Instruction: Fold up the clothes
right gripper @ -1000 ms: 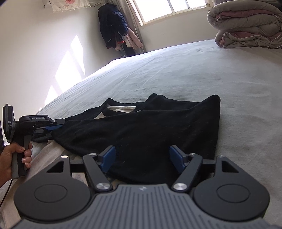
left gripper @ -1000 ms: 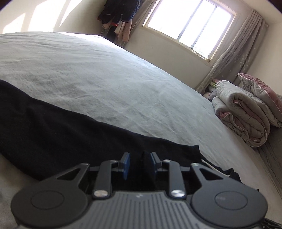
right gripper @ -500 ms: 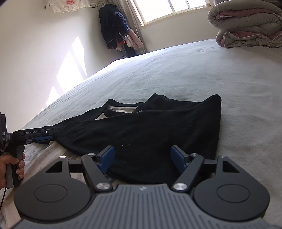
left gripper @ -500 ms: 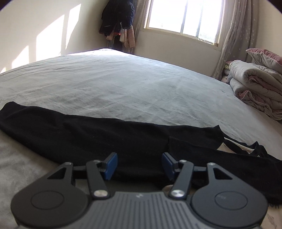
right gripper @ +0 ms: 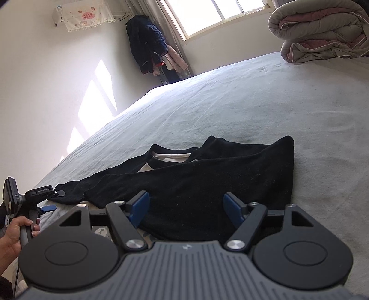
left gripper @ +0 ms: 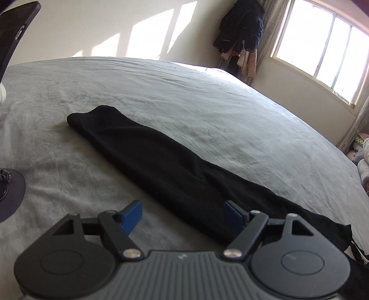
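A black long-sleeved garment [right gripper: 207, 182] lies on the grey bed [right gripper: 242, 103], partly folded, with its pale inner collar [right gripper: 170, 158] showing. In the left wrist view one long black sleeve [left gripper: 143, 150] stretches away across the bed. My left gripper [left gripper: 184, 215] is open and empty just above the near part of that sleeve; it also shows in the right wrist view [right gripper: 52, 200] at the sleeve's end. My right gripper [right gripper: 185, 207] is open and empty over the garment's near edge.
A rolled quilt [right gripper: 322, 32] lies at the bed's far right. Dark clothes hang on a rack [right gripper: 147, 43] in the corner by the window [right gripper: 207, 16]. A black round stand base [left gripper: 9, 193] sits on the bed at the left.
My left gripper has let go of the sleeve, opened wide and swung left along it. My right gripper has stayed open and nearly still.
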